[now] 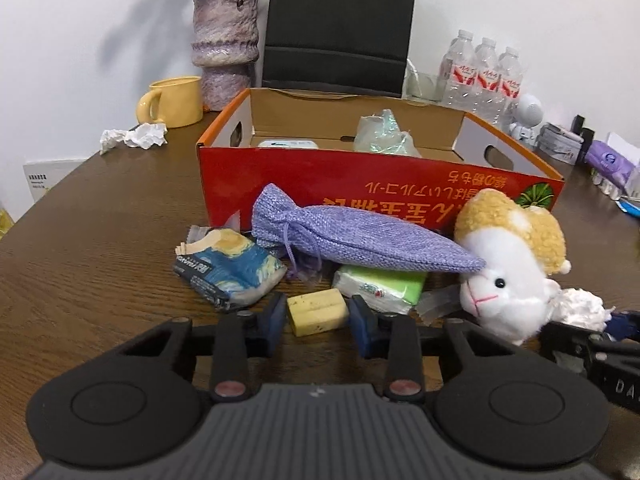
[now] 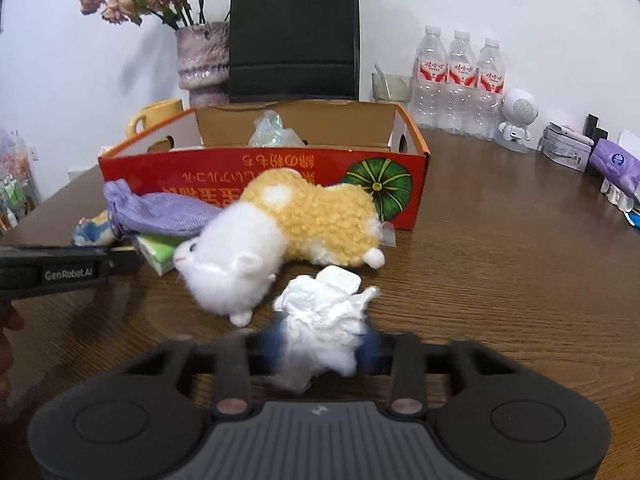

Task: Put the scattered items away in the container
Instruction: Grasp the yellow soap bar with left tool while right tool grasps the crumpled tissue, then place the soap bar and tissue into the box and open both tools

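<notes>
An open red-orange cardboard box stands mid-table with a plastic bag inside. In front of it lie a purple cloth pouch, a blue tissue packet, a green-white packet and a white-and-tan plush toy. My left gripper is shut on a small yellow block, with its blue pads pressing both ends. To the right of the plush toy, my right gripper is shut on a crumpled white tissue; its pads are blurred.
Behind the box stand a yellow mug, a purple vase and a black bag. Water bottles, a white figurine and purple packs line the right. Another crumpled paper lies far left.
</notes>
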The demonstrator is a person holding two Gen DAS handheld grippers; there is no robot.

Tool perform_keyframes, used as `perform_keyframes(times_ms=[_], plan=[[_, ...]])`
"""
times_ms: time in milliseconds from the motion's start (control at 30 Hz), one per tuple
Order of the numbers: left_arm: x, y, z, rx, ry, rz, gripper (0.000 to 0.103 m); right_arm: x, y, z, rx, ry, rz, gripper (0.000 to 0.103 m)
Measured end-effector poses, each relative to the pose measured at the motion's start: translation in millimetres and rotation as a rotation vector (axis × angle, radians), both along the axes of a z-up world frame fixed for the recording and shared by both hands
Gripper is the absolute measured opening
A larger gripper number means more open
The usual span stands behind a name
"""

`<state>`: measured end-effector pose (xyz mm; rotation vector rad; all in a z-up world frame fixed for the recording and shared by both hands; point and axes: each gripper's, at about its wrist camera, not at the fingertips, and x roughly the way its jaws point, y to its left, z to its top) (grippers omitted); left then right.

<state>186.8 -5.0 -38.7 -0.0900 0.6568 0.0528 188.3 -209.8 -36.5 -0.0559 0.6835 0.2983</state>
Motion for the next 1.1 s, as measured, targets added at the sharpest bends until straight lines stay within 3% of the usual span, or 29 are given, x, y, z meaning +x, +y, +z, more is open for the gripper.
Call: perform_keyframes(times_ms=[167, 700, 933, 1100], plan=[[-5.9, -1.6, 1.5, 0.0, -0.011, -0.017, 0.035, -3.4, -3.7, 6.8, 0.041, -0.035, -0.005, 0.03], [-26.5, -0.2, 16.1, -0.024, -0.057, -0.055, 0.035, -7.1, 6.3, 24.0, 0.034, -0.076, -0.012, 0.03], [-38.3, -1.2, 45.7, -0.053, -0.145, -0.113, 0.035, -9.2, 5.2, 46.1, 0.053, -0.132, -0.004, 0.03], [-26.1, -2.8, 77.9, -0.04, -0.243, -0.138, 0.035, 9.1, 3.1, 72.6, 0.074, -0.19, -0.003, 0.03]])
